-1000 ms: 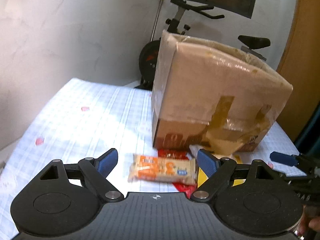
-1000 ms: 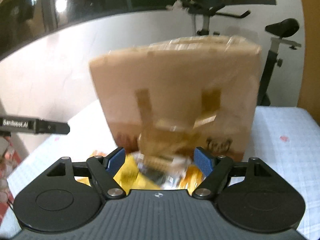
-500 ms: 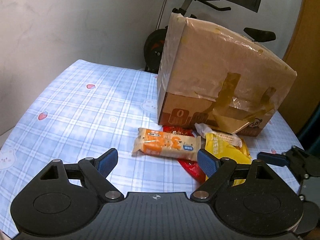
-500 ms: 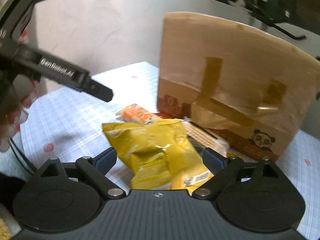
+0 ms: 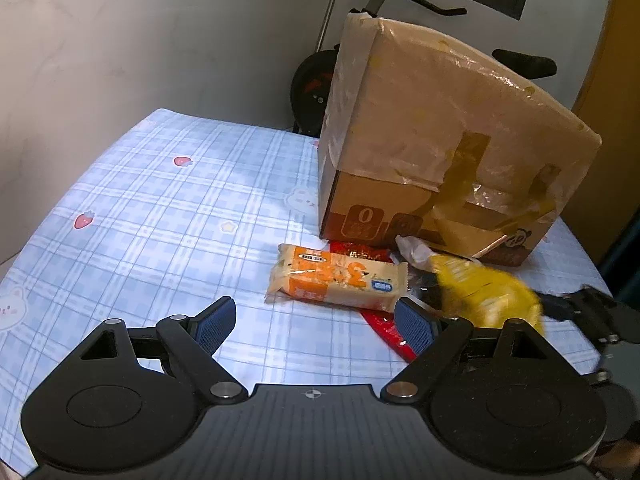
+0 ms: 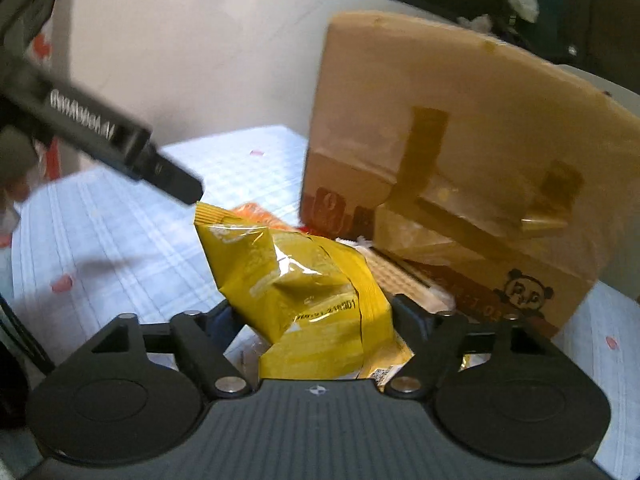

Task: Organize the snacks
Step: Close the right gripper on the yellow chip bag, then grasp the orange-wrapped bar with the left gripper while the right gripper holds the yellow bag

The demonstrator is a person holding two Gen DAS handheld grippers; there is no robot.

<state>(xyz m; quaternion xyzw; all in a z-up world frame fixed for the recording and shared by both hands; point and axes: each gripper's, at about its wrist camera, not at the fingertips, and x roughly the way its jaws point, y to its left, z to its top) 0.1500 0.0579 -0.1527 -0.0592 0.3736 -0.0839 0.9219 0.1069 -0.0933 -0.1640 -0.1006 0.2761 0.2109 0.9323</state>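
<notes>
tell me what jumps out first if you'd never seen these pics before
The big taped cardboard box standing on the blue checked tablecloth dominates both views. Next comes the crinkled yellow snack bag between the closing jaws of the right gripper, just in front of the box. The orange and white wrapped snack bar lies flat on the cloth ahead of the open, empty left gripper, partly over a red packet.

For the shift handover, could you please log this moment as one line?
left tongs: open, empty | right tongs: closing around yellow snack bag | orange snack pack: on tablecloth beside cardboard box
</notes>
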